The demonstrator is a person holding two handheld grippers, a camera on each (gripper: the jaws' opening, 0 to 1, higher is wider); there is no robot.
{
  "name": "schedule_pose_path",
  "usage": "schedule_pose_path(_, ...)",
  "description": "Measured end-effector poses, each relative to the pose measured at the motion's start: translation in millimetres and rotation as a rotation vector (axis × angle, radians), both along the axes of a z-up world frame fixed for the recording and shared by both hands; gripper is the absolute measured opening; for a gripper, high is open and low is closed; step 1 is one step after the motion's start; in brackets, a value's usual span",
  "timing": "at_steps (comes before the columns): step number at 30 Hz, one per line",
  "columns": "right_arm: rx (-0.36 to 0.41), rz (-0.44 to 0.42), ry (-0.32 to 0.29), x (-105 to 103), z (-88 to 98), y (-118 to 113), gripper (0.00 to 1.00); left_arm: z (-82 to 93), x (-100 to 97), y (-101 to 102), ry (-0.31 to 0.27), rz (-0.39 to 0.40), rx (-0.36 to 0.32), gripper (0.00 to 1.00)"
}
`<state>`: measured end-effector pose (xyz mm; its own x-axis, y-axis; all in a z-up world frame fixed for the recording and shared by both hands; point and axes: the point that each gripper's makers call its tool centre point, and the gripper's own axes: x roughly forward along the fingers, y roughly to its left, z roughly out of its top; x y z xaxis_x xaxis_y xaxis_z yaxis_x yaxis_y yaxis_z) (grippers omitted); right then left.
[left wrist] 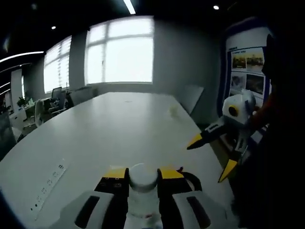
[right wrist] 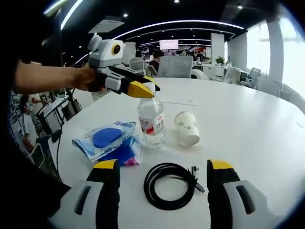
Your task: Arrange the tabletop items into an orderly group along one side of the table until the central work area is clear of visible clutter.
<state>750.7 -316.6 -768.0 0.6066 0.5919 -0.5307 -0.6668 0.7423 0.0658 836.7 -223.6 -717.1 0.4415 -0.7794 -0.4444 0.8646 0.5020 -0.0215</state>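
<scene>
On the white counter (right wrist: 248, 124), seen in the right gripper view, things lie close together near one edge. Far left, a hand (right wrist: 88, 78) holds the left tool (right wrist: 147, 87), and its yellow tips are closed on the cap of a clear bottle (right wrist: 152, 121) that stands up straight. Low on the left lies a blue packet (right wrist: 106, 138), with a darker blue pack just under it, touching the bottle's base. Right of the bottle, a paper cup (right wrist: 187, 128) lies tipped on its side, just beside it. Closer to the camera, a black cable (right wrist: 169, 185) is rolled in a ring between the two jaws of the right tool (right wrist: 164, 179), which is wide open and holds nothing. In the left gripper view, the bottle's white cap (left wrist: 143, 177) sits squeezed between the yellow tips, a power strip (left wrist: 47, 186) lies flat at the left, and the right tool shows open at the right, over the counter's edge.
</scene>
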Motion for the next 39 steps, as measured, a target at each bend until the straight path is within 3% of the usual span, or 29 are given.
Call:
schedule_pose_path(8, 0.001, 0.006, -0.012, 3.2, 2.3, 2.9, 0.7, 15.6, 6.3, 9.5, -0.005, 0.041, -0.017, 0.2)
schedule_pose_path(21, 0.022, 0.019, -0.02, 7.4, 4.7, 13.5, 0.77, 56.5, 20.0, 59.5, -0.055, 0.126, -0.02, 0.19)
schedule_pose_path(31, 0.03, 0.036, -0.019, 11.9, 7.5, 24.8, 0.88, 59.7, 17.6, 114.5, -0.05, 0.233, -0.001, 0.19)
schedule_pose_path(39, 0.023, 0.051, -0.026, 14.7, 4.7, 31.8, 0.88, 57.5, 13.8, 157.9, -0.043, 0.297, 0.017, 0.19)
